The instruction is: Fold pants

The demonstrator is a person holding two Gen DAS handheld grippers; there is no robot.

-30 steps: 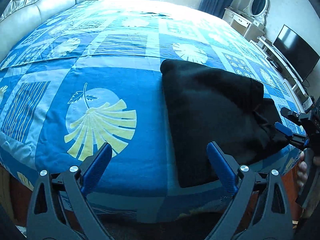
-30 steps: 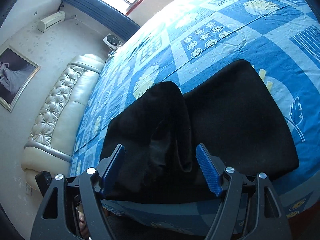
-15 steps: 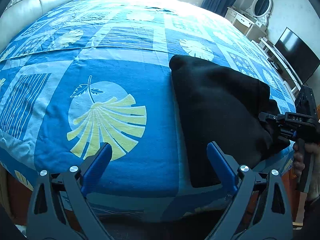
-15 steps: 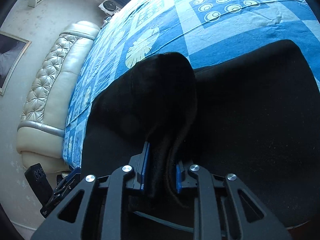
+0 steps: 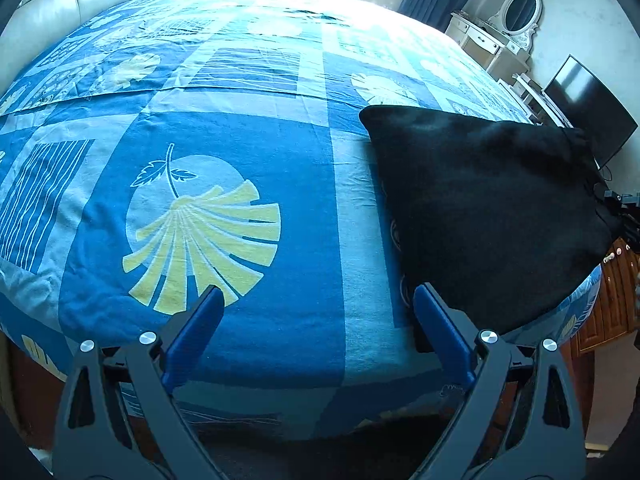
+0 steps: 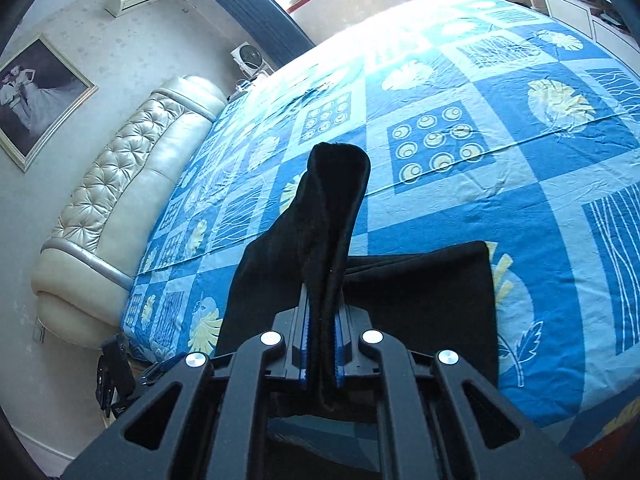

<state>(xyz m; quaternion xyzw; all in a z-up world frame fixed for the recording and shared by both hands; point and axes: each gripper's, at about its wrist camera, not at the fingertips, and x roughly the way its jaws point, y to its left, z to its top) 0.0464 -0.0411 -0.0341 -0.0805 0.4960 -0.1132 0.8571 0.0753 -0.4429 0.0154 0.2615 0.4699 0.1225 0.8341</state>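
Black pants (image 5: 488, 208) lie partly folded on the right of the blue patterned bed (image 5: 240, 160). Their right side is pulled up off the sheet. My right gripper (image 6: 323, 308) pinches a raised fold of the pants (image 6: 336, 200). Its jaws are still closing, and the blue pads press the cloth from both sides. In the left wrist view the right gripper (image 5: 626, 216) shows only partly at the right edge, behind the lifted cloth. My left gripper (image 5: 318, 296) hangs open over the bed's near edge, just left of the pants, with nothing between its fingers.
A padded cream headboard (image 6: 120, 184) runs along the bed's far side. A television (image 5: 588, 108) and a white dresser with a mirror (image 5: 492, 44) stand beyond the pants. A wooden cabinet (image 5: 608, 292) is beside the bed's right corner.
My right gripper went from open around the pants' bunched edge to shut on it, then rose, lifting that side off the bed. The left gripper stayed put and open.
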